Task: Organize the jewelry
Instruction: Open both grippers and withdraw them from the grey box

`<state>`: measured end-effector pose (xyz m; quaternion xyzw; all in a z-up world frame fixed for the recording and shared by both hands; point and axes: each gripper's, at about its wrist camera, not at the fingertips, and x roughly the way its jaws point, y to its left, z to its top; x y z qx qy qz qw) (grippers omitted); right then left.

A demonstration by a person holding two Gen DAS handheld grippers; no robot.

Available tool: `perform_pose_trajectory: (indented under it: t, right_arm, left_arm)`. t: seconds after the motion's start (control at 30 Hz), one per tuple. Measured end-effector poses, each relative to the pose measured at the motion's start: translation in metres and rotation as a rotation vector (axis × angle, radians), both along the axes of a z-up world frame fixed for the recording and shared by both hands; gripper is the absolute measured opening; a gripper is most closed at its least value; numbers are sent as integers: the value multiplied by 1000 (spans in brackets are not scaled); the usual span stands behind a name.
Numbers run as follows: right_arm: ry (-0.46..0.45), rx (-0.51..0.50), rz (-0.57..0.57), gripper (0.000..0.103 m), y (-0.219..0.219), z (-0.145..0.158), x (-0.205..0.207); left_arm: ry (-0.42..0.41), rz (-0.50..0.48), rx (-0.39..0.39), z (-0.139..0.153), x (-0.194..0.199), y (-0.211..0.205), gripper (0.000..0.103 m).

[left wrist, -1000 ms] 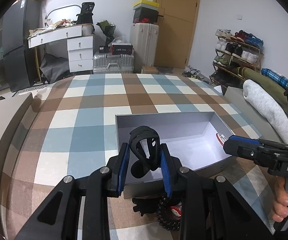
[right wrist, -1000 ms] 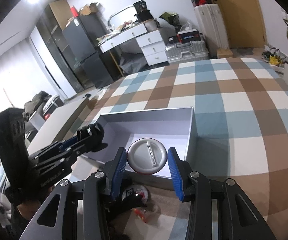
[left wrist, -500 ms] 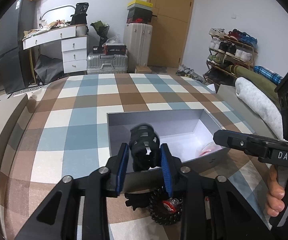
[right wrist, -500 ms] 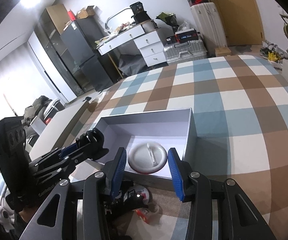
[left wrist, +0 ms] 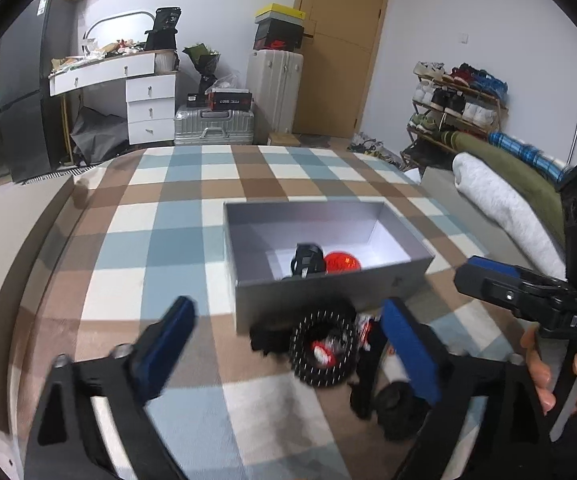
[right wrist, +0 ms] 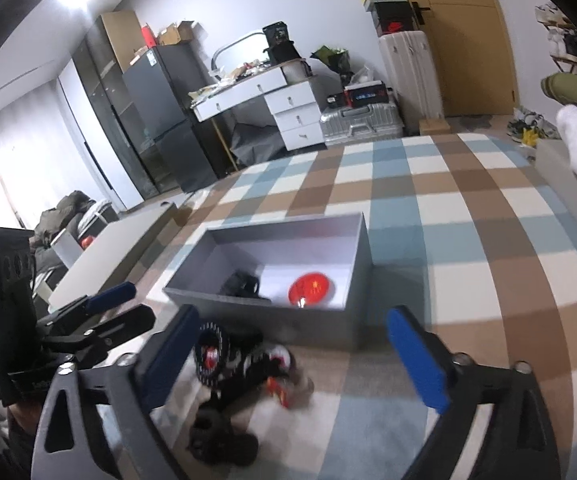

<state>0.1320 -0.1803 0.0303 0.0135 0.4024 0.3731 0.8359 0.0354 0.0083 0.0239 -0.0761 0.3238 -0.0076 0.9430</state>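
Checked bedspread (left wrist: 176, 240) carrying a grey box (left wrist: 328, 296) and, just ahead of both grippers' (left wrist: 288, 340) newly spread, empty fingers (right wrist: 416, 360), the black beaded bracelet (left wrist: 324, 348): likely light, limp, best pinched across its ring.

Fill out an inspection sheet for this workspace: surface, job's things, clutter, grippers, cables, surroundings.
Surface: checked bedspread in blue, brown and cream.
Job's things: open grey box holds a black clip and a red round piece; a black beaded bracelet and other dark, blurred pieces lie outside, by its near wall.
Clutter: nothing seen on the bedspread beyond these.
Grippers: left gripper and right gripper both have just been opening; jaws wide, nothing between them.
Cables: nothing seen.
Surroundings: white desk, suitcases, shoe rack, wooden door.
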Motion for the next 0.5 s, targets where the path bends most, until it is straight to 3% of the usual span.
perform_pose_trajectory:
  t: [0.1,0.37,0.5]
  right_arm:
    - [6,-25,-13,103,-4,-7,-12]
    - [35,-58,17,103,-8,-18,-36]
    - [25,-106,42,103,3,-26,-46]
  left_arm:
    - [3,15,36,-5,-6,-2,102]
    - [13,21,22,-12,-19,6,102]
    - [8,12,54,-12,-18,1,102]
